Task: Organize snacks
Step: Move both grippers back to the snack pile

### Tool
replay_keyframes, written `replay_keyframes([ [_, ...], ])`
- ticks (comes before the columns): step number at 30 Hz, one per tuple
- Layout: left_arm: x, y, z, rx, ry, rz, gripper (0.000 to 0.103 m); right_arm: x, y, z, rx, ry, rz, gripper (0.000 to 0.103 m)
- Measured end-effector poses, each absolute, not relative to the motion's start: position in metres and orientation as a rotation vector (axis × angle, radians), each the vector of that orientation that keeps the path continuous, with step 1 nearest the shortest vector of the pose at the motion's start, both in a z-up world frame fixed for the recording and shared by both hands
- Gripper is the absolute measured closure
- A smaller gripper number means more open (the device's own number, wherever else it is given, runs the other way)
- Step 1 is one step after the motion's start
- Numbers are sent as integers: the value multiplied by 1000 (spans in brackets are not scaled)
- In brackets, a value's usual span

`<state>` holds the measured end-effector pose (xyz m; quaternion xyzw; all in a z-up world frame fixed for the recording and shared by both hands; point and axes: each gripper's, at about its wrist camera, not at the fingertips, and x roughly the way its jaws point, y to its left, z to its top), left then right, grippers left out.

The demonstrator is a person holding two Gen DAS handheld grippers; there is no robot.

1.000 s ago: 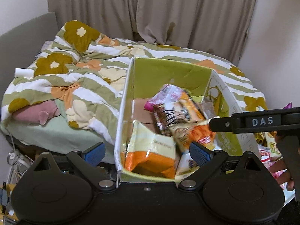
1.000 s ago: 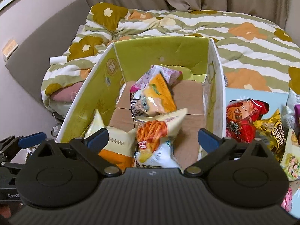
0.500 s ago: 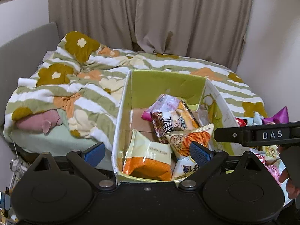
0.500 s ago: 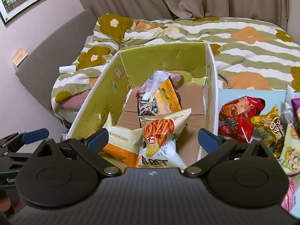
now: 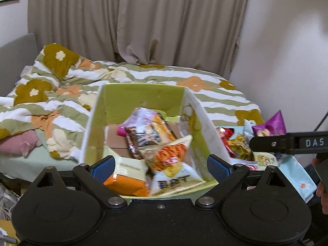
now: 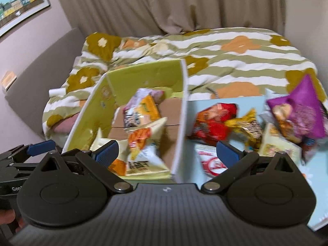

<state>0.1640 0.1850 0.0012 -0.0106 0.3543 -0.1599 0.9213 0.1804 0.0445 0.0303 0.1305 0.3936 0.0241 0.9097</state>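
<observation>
A green-lined cardboard box (image 5: 141,96) (image 6: 143,75) holds several snack bags, among them an orange-stick bag (image 5: 168,155) (image 6: 143,139) and an orange and white bag (image 5: 127,176). More bags lie on a light blue mat (image 6: 209,108) right of the box: a red bag (image 6: 213,121), a yellow bag (image 6: 246,125) and a purple bag (image 6: 299,110) (image 5: 270,125). My left gripper (image 5: 162,167) is open and empty above the box's near end. My right gripper (image 6: 167,152) is open and empty above the box's right wall.
The box stands against a bed with a green-striped flowered duvet (image 5: 61,94) (image 6: 235,53). A grey headboard (image 6: 41,65) is at the left, beige curtains (image 5: 133,20) behind. A pink cushion (image 5: 18,143) lies at the bed's left edge.
Both grippers have risen and drawn back from the box. The right gripper has swung to the right, bringing the snack pile on the blue mat into view.
</observation>
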Motion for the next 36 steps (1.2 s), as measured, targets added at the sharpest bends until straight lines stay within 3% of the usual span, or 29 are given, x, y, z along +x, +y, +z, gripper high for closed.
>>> replay_keyframes([
  [11, 142, 106, -9, -29, 750, -362, 5, 136, -47, 23, 317, 808, -25, 0],
  [23, 133, 9, -58, -36, 809, -307, 5, 113, -124, -22, 323, 913, 37, 0],
  [36, 149, -22, -120, -94, 838, -176, 12, 132, -152, -88, 321, 1015, 195, 0],
])
